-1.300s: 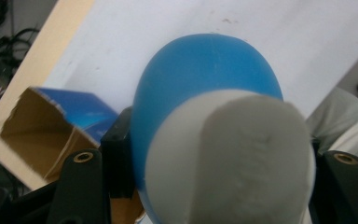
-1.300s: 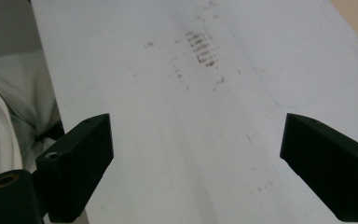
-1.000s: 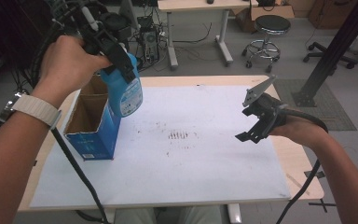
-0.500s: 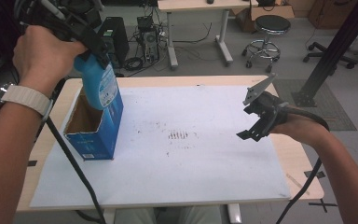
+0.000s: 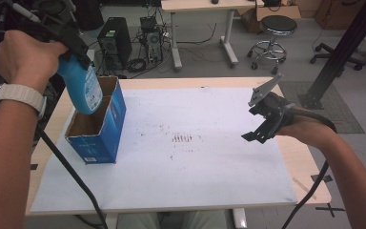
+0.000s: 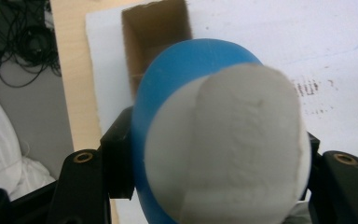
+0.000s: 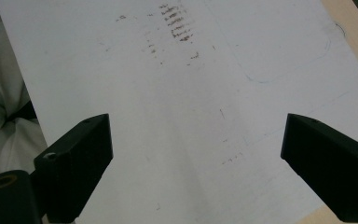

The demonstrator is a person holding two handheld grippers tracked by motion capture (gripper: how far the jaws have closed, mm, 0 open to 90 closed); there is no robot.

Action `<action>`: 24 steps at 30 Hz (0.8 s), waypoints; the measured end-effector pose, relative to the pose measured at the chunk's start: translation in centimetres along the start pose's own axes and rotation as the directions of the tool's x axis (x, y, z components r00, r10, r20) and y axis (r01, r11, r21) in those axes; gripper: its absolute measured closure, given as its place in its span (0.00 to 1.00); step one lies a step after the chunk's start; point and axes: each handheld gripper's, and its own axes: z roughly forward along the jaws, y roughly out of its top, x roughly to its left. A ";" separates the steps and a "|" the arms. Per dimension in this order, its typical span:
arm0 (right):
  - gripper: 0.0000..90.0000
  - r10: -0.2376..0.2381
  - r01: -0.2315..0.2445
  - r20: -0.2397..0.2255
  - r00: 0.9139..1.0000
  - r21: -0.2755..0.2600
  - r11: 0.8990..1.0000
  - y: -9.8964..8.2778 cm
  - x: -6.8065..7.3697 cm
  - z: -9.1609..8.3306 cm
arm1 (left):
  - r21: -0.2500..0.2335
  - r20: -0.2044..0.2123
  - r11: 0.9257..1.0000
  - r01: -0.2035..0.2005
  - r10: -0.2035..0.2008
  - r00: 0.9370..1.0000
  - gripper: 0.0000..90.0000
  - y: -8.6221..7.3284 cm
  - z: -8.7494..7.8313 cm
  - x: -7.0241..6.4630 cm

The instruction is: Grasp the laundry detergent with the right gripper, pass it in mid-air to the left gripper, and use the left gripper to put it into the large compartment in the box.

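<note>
Over the white sheet, a bottle hangs above the box.
Right gripper [image 5: 259, 129] hovers, jaws wide apart and empty; farther left, left gripper [image 5: 69, 40] clamps the blue plastic bottle [image 5: 83, 88] above the open blue cardboard box [image 5: 100, 126].

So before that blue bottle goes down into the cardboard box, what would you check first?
1. Grip: left gripper clamped on both sides of the blue bottle: ok.
2. Box upright, top open: ok.
3. Bottle lined up over the opening: in the high view its base hangs over the near compartment; exact centring: cannot tell.
4. Room inside: the compartment seen in the left gripper view looks empty; the near one: cannot tell.
5. Right gripper away from the box, jaws open, holding nothing: ok.
6. White mat around the box free of clutter: ok.
</note>
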 end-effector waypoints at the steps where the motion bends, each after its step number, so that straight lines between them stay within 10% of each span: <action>1: 0.10 -0.001 0.001 0.000 1.000 -0.002 1.000 0.0 0.0 0.0 | 0.000 -0.003 1.000 0.012 -0.012 1.000 0.42 -0.1 0.2 0.3; 24: 0.10 0.011 -0.011 -0.002 1.000 0.004 1.000 0.0 -0.1 0.1 | -0.003 -0.009 0.993 0.115 -0.115 0.993 0.42 -1.6 6.8 2.8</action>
